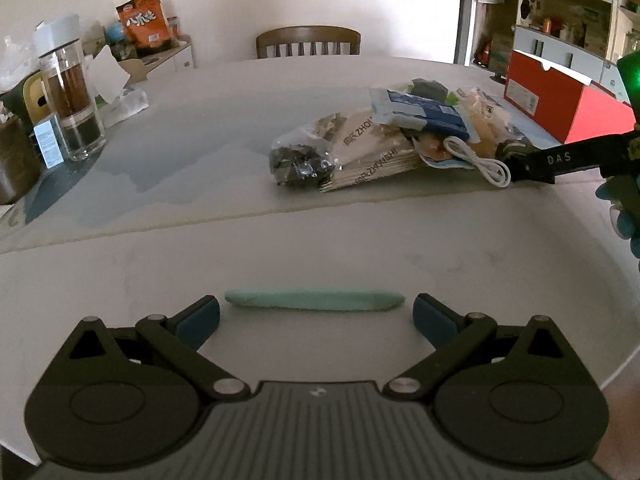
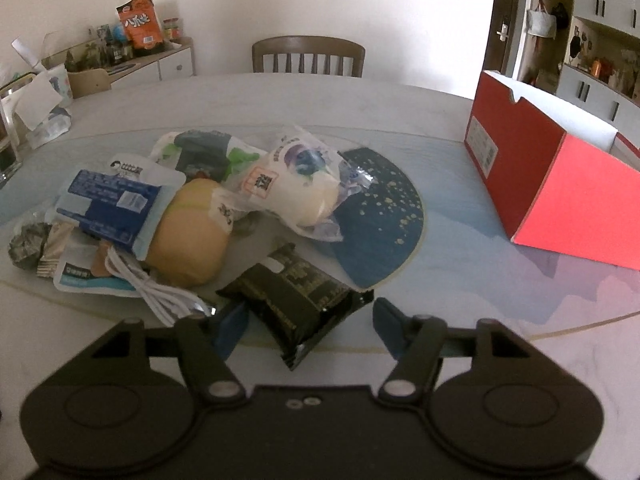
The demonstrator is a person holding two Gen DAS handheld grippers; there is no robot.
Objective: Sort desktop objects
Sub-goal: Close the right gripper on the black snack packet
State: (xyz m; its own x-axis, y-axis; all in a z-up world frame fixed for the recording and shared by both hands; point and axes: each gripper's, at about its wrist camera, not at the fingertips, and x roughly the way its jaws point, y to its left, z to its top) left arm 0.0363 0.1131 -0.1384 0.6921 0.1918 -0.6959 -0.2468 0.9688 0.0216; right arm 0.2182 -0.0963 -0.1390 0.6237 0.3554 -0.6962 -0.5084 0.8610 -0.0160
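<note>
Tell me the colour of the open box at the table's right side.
Red outside, white inside; the box shows best in the right wrist view.

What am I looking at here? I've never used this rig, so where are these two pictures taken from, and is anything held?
There is no robot: a person carries a two-finger gripper in each hand, and each gripper has a camera looking along its fingers. The left view shows the left gripper open over the table, with a pale green stick lying just ahead, untouched. The right view shows the right gripper with a black snack packet between its jaws. Whether the pads already press on it I cannot tell. Behind lie a pile of snack bags, a white cable and an open red box.
</note>
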